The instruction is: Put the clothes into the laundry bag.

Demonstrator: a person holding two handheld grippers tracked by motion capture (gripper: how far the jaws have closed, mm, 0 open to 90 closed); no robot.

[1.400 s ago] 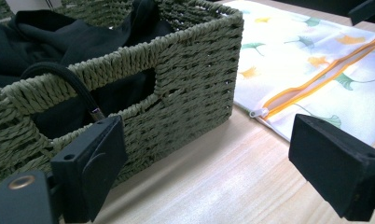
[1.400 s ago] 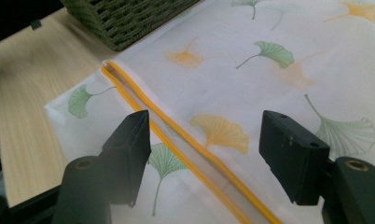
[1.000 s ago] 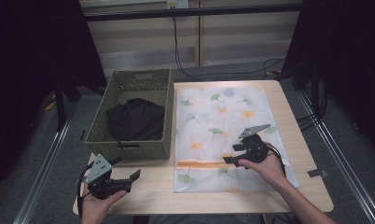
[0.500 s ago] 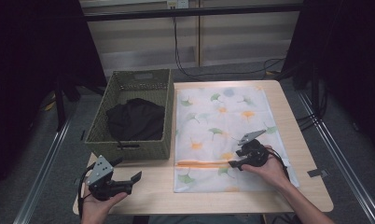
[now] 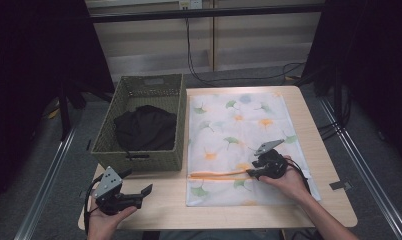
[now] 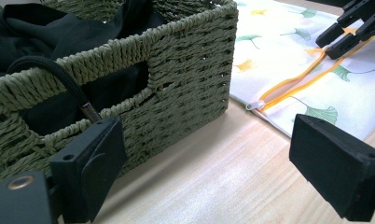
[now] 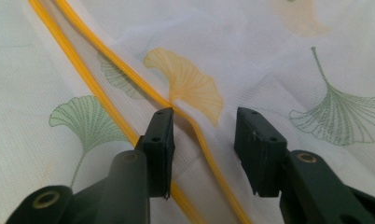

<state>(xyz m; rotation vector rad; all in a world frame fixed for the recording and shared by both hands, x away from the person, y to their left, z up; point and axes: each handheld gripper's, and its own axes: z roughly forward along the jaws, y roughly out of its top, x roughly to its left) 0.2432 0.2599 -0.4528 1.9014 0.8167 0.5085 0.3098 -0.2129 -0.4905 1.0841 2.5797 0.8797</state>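
- The laundry bag (image 5: 239,135), white w/ ginkgo-leaf print, lies flat on the bench (image 5: 319,130), just right of the wicker basket (image 5: 144,160) holding the dark garment (image 5: 141,127).
- Its orange zipper (image 5: 216,173) runs across the bag's near end, long axis left-to-right as the high view shows it. The slit is open; two orange edges part in my right gripper view (image 7: 101,70).
- My right fingers (image 7: 204,154) are down at the right end of that zipper (image 7: 195,130). One orange edge runs up between them, hugging the left pad; right pad isn't on it yet.
- They've just been closing in on that edge, now abt half shut; no firm pinch that I can see. I'd call them not yet clamped.
- Key relation: the edge runs roughly along my fingers, so closing across it should catch it. Then I'd lift to gape the mouth.
- My left fingers (image 5: 134,192) are wide apart, nothing betw. them, hovering at the bench's near left corner by the basket's front wall (image 6: 185,70).
- The left hand is nearer the garment; the zip pull (image 6: 254,104) sits at the slit's left end, toward that hand too.
- So: right holds the bag open, left fetches the garment, I reckon.
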